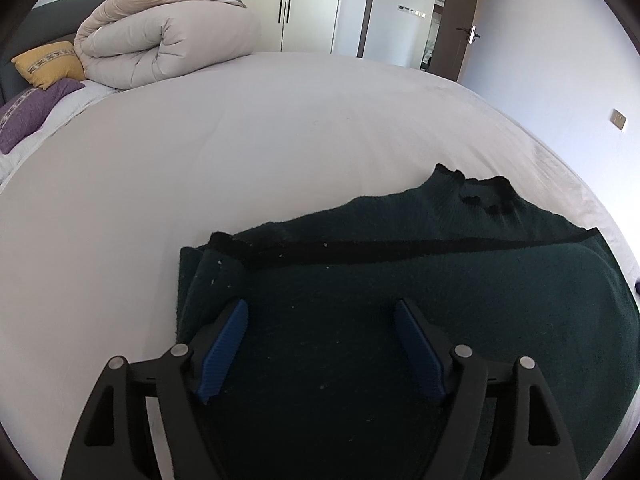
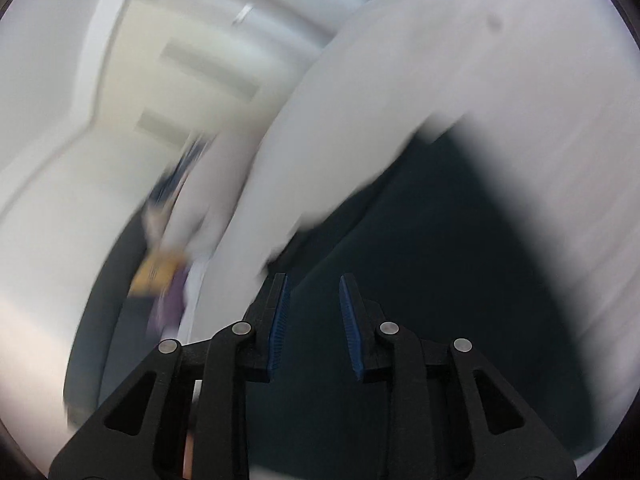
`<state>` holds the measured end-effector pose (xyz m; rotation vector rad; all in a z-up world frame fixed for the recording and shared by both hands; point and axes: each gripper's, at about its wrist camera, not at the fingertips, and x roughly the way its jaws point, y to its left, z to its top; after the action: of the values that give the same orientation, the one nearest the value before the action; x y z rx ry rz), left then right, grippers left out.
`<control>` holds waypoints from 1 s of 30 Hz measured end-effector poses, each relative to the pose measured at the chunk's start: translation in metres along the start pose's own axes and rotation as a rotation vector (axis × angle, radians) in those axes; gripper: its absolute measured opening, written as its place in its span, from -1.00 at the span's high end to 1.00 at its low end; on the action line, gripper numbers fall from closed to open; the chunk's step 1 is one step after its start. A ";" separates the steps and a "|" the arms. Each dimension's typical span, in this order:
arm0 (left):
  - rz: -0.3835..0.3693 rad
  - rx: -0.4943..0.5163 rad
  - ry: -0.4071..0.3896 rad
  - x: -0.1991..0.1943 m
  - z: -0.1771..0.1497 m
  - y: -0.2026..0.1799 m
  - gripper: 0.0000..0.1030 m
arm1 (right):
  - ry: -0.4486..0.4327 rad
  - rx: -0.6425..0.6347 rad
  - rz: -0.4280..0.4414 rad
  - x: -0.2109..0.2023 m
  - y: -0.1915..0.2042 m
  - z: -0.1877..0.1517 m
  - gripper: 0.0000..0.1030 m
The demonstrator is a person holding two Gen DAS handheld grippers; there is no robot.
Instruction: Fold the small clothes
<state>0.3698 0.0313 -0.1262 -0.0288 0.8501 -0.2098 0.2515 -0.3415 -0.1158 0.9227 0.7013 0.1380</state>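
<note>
A dark green knitted sweater (image 1: 420, 280) lies partly folded on the white bed sheet (image 1: 200, 168); its collar points toward the far right and a black trim line runs across it. My left gripper (image 1: 320, 305) hovers over the sweater's near part, open wide, its blue pads (image 1: 224, 344) apart and pinching nothing. The right wrist view is heavily blurred. There the sweater (image 2: 420, 260) shows as a dark patch on the pale sheet (image 2: 500, 80). My right gripper (image 2: 314, 280) stands over it with a narrow gap between its pads and nothing visibly pinched.
A rolled beige and blue duvet (image 1: 168, 32) sits at the far left of the bed, with a yellow pillow (image 1: 50, 64) and a purple pillow (image 1: 28, 114) beside it. Wardrobe doors (image 1: 288, 0) and an open room door (image 1: 460, 28) stand beyond the bed.
</note>
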 end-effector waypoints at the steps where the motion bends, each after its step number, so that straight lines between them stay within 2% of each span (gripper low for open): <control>1: 0.001 0.001 -0.001 0.000 0.000 0.000 -0.52 | 0.056 -0.026 0.012 0.016 0.012 -0.013 0.50; 3: 0.002 0.001 -0.003 0.000 -0.001 0.001 -0.52 | 0.183 -0.049 0.024 0.053 0.024 -0.036 0.50; 6: 0.004 0.004 -0.006 0.000 -0.002 0.002 -0.52 | 0.287 -0.068 -0.016 0.087 0.020 -0.057 0.50; 9: 0.002 0.003 -0.007 0.000 -0.003 0.003 -0.52 | 0.260 -0.022 0.035 0.086 0.004 -0.056 0.51; 11: 0.001 0.003 -0.008 0.000 -0.002 0.004 -0.52 | 0.208 0.017 0.039 0.065 -0.014 -0.048 0.51; 18: 0.000 0.004 -0.009 0.000 -0.002 0.005 -0.52 | -0.022 0.123 -0.023 -0.013 -0.077 -0.012 0.51; 21: -0.005 0.000 -0.007 0.000 -0.002 0.005 -0.52 | -0.074 0.125 -0.068 -0.037 -0.091 -0.008 0.54; 24: -0.021 -0.013 0.009 -0.002 0.000 0.007 -0.52 | -0.110 0.131 -0.148 -0.062 -0.095 -0.010 0.51; 25: -0.021 -0.022 0.025 -0.006 0.002 0.008 -0.51 | -0.110 0.138 -0.150 -0.071 -0.095 -0.010 0.50; 27: 0.005 -0.044 0.043 -0.023 -0.001 0.004 -0.35 | -0.118 0.125 -0.164 -0.085 -0.085 -0.012 0.50; 30: -0.105 -0.069 0.020 -0.063 -0.014 -0.014 -0.34 | -0.103 0.070 -0.094 -0.085 -0.055 -0.019 0.50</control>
<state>0.3170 0.0310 -0.0869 -0.1360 0.8759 -0.2796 0.1645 -0.3964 -0.1237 0.9556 0.6561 -0.0171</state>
